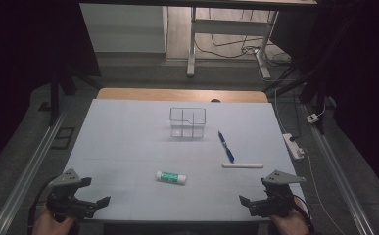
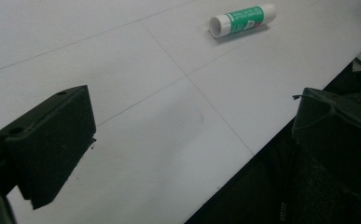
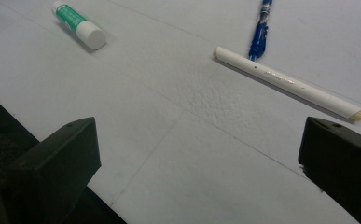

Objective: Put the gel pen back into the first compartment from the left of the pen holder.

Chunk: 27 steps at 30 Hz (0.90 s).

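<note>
While nothing is yet in my grip, this is how things stand:
Left gripper [image 1: 91, 196]: jaws spread, holding nothing, at the table's [image 1: 128, 127] near left corner.
Right gripper [image 1: 255, 203]: jaws spread, holding nothing, at the near right corner.
Glue stick [image 1: 171, 177]: lying near the front edge, middle.
White stick [image 1: 242, 165]: lying right of it, blue pen [image 1: 225, 146] just behind.
Clear organizer [image 1: 187, 122]: empty, toward the far edge.
Progress: I judge nothing is done; all three items are left to pick up.

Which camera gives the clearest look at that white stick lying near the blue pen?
The right gripper view: the white stick lies close and large there, both ends plain. In the high view it is a small thin bar beside the blue pen.
</note>
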Tool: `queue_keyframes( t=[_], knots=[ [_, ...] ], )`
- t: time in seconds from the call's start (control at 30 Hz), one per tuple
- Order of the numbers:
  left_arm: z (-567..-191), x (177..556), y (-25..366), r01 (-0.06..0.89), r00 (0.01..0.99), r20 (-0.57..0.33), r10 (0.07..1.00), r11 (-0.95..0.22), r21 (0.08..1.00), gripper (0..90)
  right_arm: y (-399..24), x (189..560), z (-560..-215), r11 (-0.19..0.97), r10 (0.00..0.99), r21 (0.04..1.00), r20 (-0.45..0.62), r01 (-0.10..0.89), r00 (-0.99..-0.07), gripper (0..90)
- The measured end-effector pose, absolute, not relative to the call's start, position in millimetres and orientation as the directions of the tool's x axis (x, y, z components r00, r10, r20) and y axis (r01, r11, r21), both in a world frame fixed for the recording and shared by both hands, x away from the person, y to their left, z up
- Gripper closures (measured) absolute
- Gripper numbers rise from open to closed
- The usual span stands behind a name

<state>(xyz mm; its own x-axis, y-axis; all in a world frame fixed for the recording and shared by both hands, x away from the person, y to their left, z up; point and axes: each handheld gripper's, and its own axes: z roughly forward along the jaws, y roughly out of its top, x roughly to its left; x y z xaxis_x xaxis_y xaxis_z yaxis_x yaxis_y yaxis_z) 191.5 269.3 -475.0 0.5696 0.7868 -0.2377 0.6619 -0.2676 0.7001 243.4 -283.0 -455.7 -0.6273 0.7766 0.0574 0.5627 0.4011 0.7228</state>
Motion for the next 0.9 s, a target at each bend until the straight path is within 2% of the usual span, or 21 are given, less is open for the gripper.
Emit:
queue_keyframes(
  t=[0.4,0.57,0.9],
  knots=[
    [-475,192,268,0.667,0.57,-0.229,0.789,-0.281,0.69,0.0,-273,257,-448,0.393,0.748,0.757,0.066,0.522,-0.66,0.0],
    [-476,192,267,0.667,0.571,-0.23,0.789,-0.282,0.689,0.0,-269,274,-448,0.366,0.736,0.769,0.106,0.525,-0.669,0.0],
    [-476,193,269,0.675,0.559,-0.236,0.795,-0.271,0.686,0.0,-256,300,-449,0.383,0.723,0.775,0.087,0.503,-0.685,0.0]
  ],
)
